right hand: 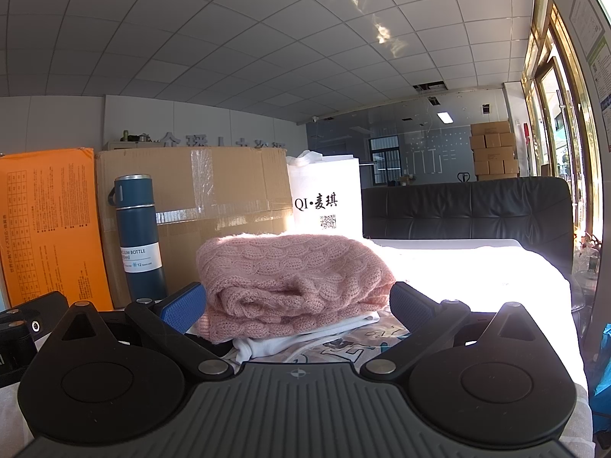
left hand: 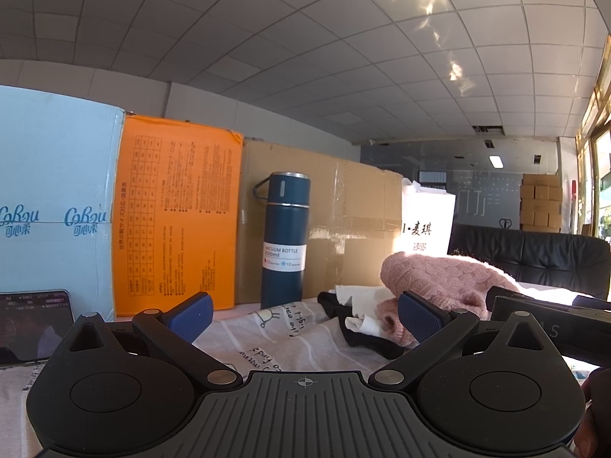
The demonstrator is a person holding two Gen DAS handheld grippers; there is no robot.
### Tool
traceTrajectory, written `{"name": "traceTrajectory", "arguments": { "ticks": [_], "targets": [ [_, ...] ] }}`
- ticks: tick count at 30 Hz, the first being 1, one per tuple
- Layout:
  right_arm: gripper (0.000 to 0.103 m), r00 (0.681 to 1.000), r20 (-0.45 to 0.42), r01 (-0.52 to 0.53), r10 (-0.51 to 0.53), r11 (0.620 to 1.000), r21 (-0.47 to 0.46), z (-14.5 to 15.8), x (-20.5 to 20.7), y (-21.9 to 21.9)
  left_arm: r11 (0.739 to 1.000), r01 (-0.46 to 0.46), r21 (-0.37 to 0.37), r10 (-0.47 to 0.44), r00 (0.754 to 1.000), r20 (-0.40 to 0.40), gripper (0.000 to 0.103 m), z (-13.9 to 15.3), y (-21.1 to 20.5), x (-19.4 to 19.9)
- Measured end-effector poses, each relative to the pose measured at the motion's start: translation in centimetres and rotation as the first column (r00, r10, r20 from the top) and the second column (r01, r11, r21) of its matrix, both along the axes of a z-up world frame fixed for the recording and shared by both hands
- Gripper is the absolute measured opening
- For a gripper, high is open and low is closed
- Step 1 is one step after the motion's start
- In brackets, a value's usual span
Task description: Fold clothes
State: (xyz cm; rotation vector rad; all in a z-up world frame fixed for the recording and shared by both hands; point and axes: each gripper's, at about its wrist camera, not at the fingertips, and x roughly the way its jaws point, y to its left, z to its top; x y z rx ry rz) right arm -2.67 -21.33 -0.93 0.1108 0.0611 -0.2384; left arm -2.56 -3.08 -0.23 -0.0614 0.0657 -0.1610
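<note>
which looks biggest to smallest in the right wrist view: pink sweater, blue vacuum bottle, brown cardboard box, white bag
1. brown cardboard box
2. pink sweater, though it is nearer the camera, so unsure against the box
3. white bag and blue vacuum bottle, too alike to rank

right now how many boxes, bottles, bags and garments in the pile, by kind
boxes: 3 (light blue, orange, brown)
bottles: 1 (blue vacuum bottle)
bags: 1 (white paper bag)
garments in pile: 3 (pink sweater, white, black)
total: 8

A knitted sweater (right hand: pixel 294 278) lies on a folded garment (right hand: pixel 305 337) on the table (right hand: pixel 477 278). Left of it stands a bottle (right hand: pixel 139 236), cardboard boxes (right hand: pixel 214 206) behind, a paper bag (right hand: pixel 328 194) to their right.
</note>
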Motion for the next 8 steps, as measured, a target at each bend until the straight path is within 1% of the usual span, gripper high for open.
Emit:
{"name": "traceTrajectory", "arguments": {
  "ticks": [4,8],
  "targets": [
    [0.103,1.0,0.002,0.0,0.0,1.0,0.001,0.02,0.0,-0.02,1.0,-0.029,-0.003,0.029,1.0,0.012,0.103,0.12,0.12,-0.15],
    [0.103,1.0,0.002,0.0,0.0,1.0,0.002,0.03,0.02,-0.03,0.999,-0.033,-0.002,0.033,0.999,0.019,0.103,0.19,0.18,-0.2]
  ]
}}
